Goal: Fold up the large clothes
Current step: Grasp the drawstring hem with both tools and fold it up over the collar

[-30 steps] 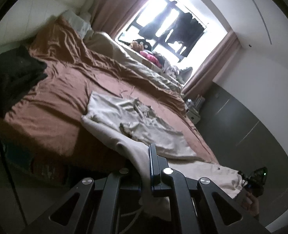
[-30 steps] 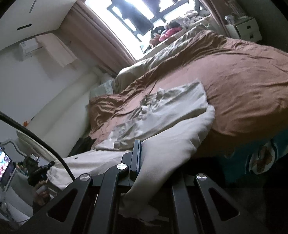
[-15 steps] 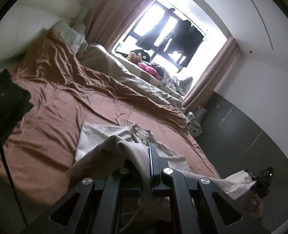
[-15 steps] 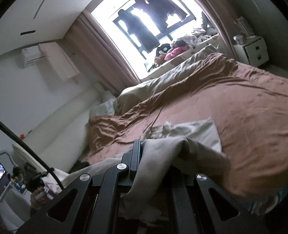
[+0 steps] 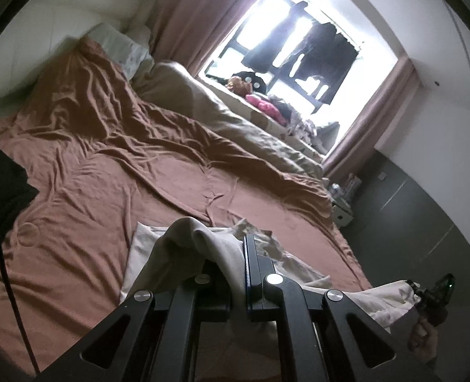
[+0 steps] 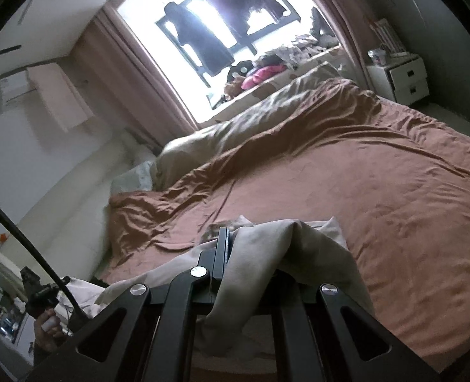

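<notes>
Both jaws pinch the beige garment (image 5: 215,254): your left gripper (image 5: 235,273) and right gripper (image 6: 235,264) hold one edge, seemingly stretched between them; the rest lies forward on the bedspread (image 5: 107,191).

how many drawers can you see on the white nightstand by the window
2. On the nightstand, in the right wrist view, an upper drawer sits directly above a lower drawer, each with a dark handle. The left wrist view shows it too small to count.
</notes>
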Tool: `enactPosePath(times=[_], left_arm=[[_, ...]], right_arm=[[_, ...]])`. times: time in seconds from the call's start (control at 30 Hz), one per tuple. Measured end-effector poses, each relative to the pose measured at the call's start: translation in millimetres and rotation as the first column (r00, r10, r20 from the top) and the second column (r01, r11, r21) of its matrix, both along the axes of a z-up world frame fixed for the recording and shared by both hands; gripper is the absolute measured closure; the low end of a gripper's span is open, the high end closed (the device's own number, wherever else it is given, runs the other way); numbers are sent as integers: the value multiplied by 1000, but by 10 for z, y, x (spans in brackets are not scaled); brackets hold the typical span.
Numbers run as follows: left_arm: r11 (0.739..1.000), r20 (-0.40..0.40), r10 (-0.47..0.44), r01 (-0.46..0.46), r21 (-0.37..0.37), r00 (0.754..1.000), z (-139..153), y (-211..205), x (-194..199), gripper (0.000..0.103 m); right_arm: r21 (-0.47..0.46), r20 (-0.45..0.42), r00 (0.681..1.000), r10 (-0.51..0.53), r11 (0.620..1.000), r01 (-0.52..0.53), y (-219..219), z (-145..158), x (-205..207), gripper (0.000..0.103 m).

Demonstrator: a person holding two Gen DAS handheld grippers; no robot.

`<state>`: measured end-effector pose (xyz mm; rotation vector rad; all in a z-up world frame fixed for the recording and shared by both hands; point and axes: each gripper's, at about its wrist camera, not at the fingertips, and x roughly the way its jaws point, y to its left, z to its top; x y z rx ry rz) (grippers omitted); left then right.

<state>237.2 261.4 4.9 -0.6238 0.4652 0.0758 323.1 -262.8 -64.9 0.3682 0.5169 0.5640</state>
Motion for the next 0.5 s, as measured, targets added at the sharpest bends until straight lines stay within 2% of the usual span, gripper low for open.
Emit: enactPosePath(times=[0.17,0.5], left_arm=[[1000,-53,9,-10,-12,999,-194,131,381,97],[997,-209,17,-33,-74,978,-918,414,1082,97]], right_arm=[[-27,-53,998,-15,1000,14,233,-23,357,101],[-80,-198,979,-42,996,26,647,-271,1178,100]])
